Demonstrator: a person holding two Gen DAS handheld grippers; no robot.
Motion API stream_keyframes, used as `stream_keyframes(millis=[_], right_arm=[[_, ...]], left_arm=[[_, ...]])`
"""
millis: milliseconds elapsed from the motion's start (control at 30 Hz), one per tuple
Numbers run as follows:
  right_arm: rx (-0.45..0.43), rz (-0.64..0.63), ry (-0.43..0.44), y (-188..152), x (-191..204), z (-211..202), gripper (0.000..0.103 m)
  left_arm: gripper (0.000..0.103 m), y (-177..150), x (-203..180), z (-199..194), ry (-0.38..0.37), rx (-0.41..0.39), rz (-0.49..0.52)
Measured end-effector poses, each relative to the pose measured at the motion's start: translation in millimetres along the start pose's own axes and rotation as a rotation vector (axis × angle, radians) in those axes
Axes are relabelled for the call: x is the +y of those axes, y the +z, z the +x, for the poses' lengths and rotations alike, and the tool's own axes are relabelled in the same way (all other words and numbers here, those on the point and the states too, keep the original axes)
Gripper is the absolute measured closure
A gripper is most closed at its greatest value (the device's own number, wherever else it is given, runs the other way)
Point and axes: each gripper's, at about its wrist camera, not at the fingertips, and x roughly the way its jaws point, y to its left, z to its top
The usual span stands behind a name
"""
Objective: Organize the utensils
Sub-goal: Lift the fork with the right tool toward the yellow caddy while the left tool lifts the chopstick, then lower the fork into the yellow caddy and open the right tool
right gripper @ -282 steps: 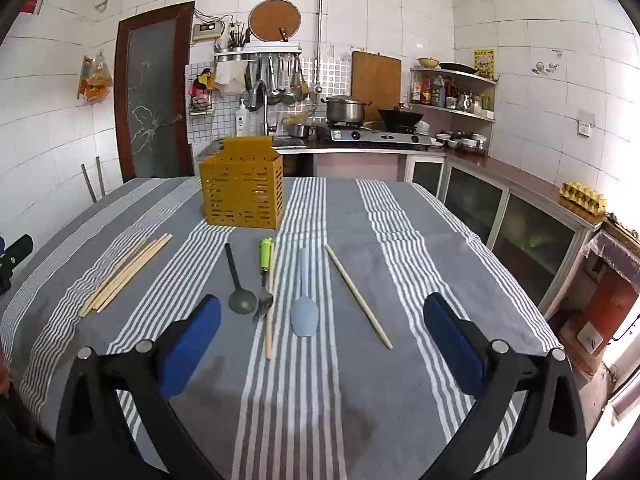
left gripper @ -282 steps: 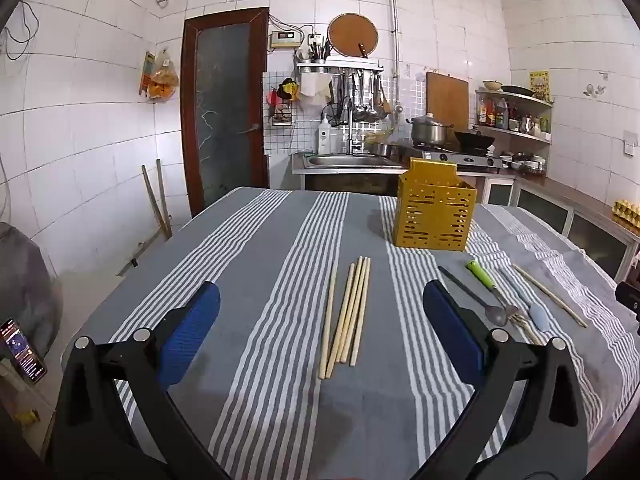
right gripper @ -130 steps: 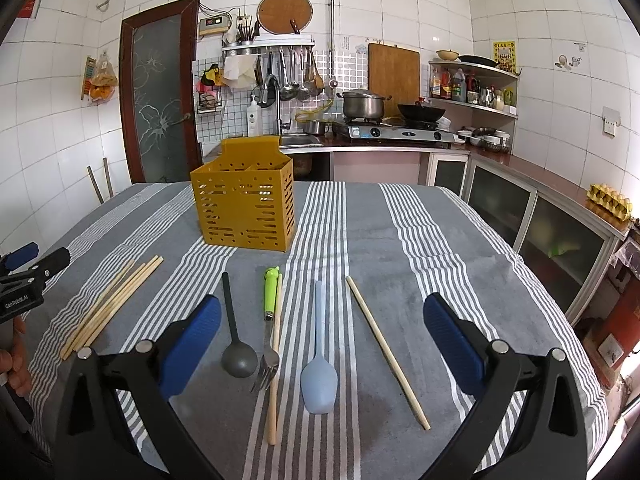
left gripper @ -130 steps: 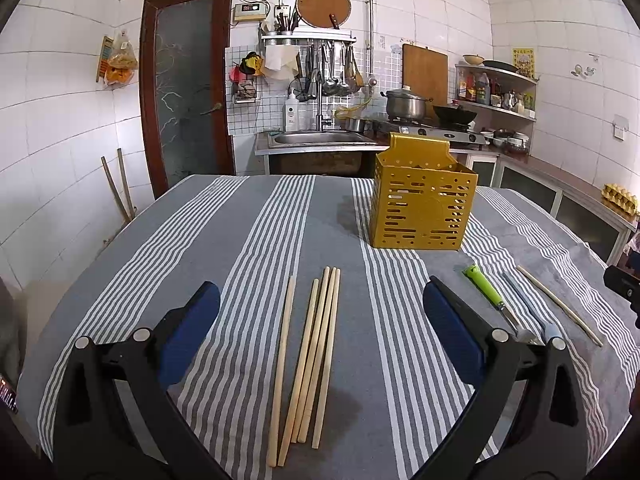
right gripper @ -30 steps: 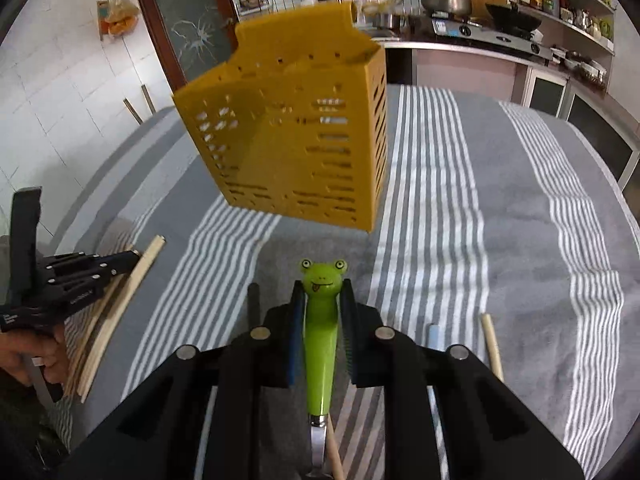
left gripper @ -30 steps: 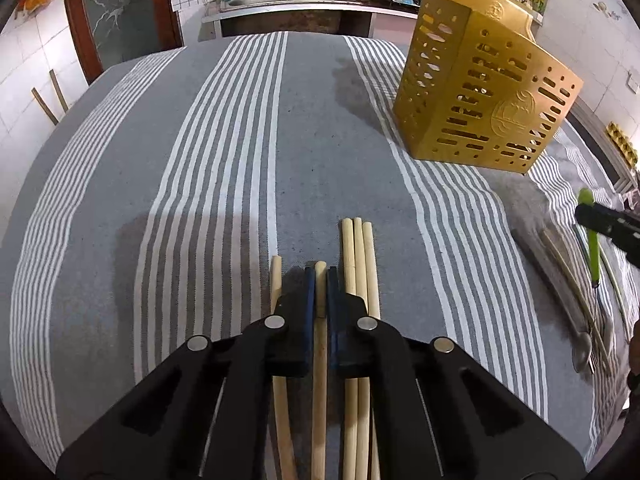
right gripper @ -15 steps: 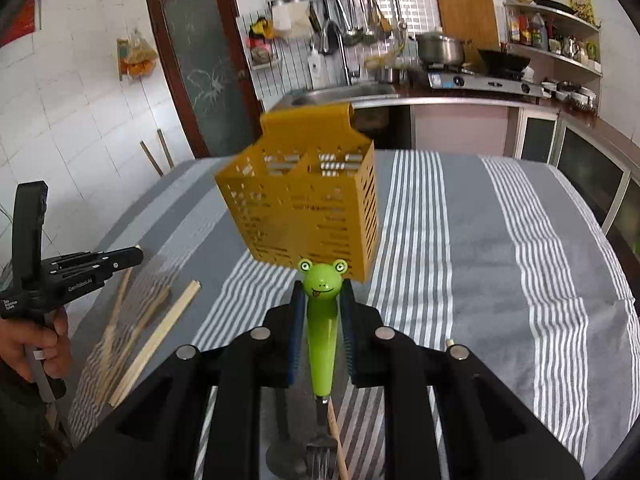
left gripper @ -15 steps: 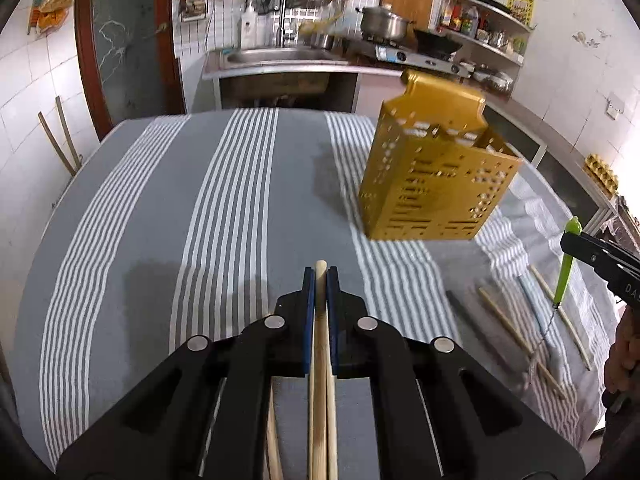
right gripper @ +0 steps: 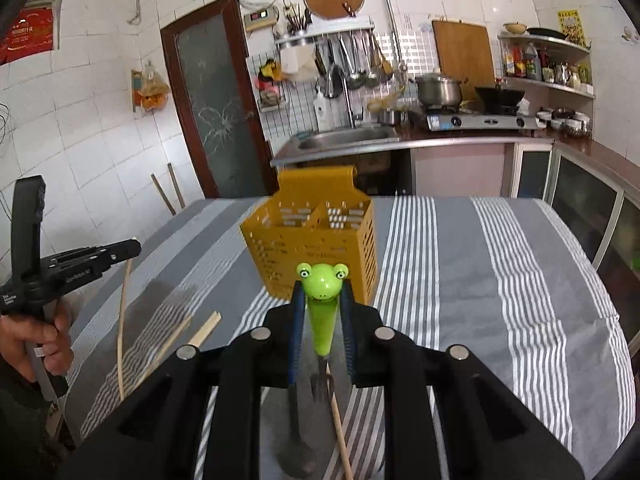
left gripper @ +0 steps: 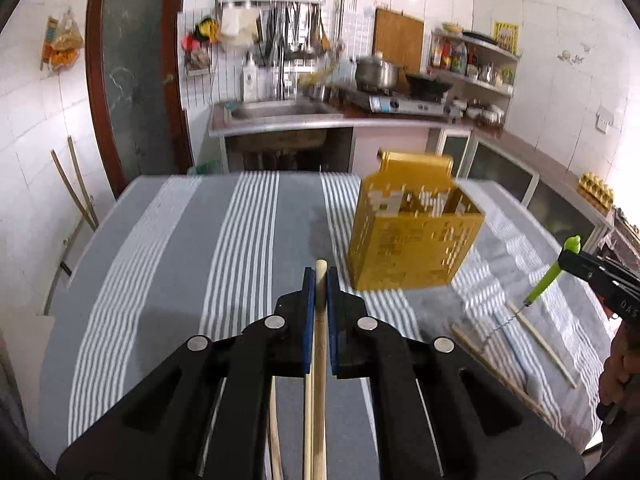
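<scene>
My left gripper (left gripper: 319, 282) is shut on one wooden chopstick (left gripper: 319, 356), lifted off the striped cloth and pointing toward the yellow slotted caddy (left gripper: 412, 244). More chopsticks (left gripper: 307, 420) lie below it. My right gripper (right gripper: 322, 292) is shut on the frog-headed green fork (right gripper: 320, 320), held in the air in front of the caddy (right gripper: 316, 240), tines hanging down. From the right wrist view the left gripper (right gripper: 100, 262) is at the left with its chopstick (right gripper: 122, 332). In the left wrist view the right gripper (left gripper: 588, 270) and fork (left gripper: 546, 280) are at the far right.
On the cloth lie a dark spoon (right gripper: 296, 440), a chopstick (right gripper: 340, 428) and two more chopsticks (right gripper: 180, 334). Loose chopsticks (left gripper: 536, 330) lie at the right. A hand (right gripper: 44, 340) holds the left tool. A sink counter (right gripper: 340, 140) stands behind the table.
Both grippers have risen from the table with their loads, the chopstick and the green fork, and tilted up, so the caddy and kitchen wall fill more of each view.
</scene>
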Motion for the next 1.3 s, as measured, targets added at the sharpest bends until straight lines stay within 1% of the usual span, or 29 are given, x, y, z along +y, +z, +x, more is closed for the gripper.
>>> stream_keyframes(millis=[100,300,533,700,800,1000,1100,1300], right_arm=[[-0.035,-0.007,0.001,9.6,1.0,-4.2,0.085],[-0.075,-0.039,-0.009,28.9,8.0,-10.8,0.085],[-0.104,-0.063,-0.013,46.5,10.9,-15.8,0.085],[-0.126,-0.076,-0.019,59.4,13.6,-18.1,0.085],[-0.144,-0.079,-0.023,73.1,12.5,-18.3,0.085],[-0.177,-0.092,-0.035,101.6,10.5,-14.8,0.085],[-0.191,-0.1,-0.038,115.5,11.4,-11.5,0.085],[-0.204,-0.113,-0.036,129.5,17.2,-2.6,0.085]], left_arm=[[0.099,12.2,-3.9,-11.7,-0.01,-0.055,0.0],[0.099,37.5,-13.4,-25.9,-0.03,-0.146,0.005],[0.099,66.1,-29.3,-31.6,-0.059,-0.204,0.028],[0.099,80.1,-40.5,-31.0,-0.077,-0.225,0.045],[0.099,88.9,-42.7,-28.8,-0.086,-0.236,0.04],[0.099,116.7,-50.4,-27.8,-0.104,-0.272,0.042],[0.099,129.0,-55.1,-28.4,-0.111,-0.297,0.053],[0.099,155.6,-62.1,-22.3,-0.119,-0.365,0.056]])
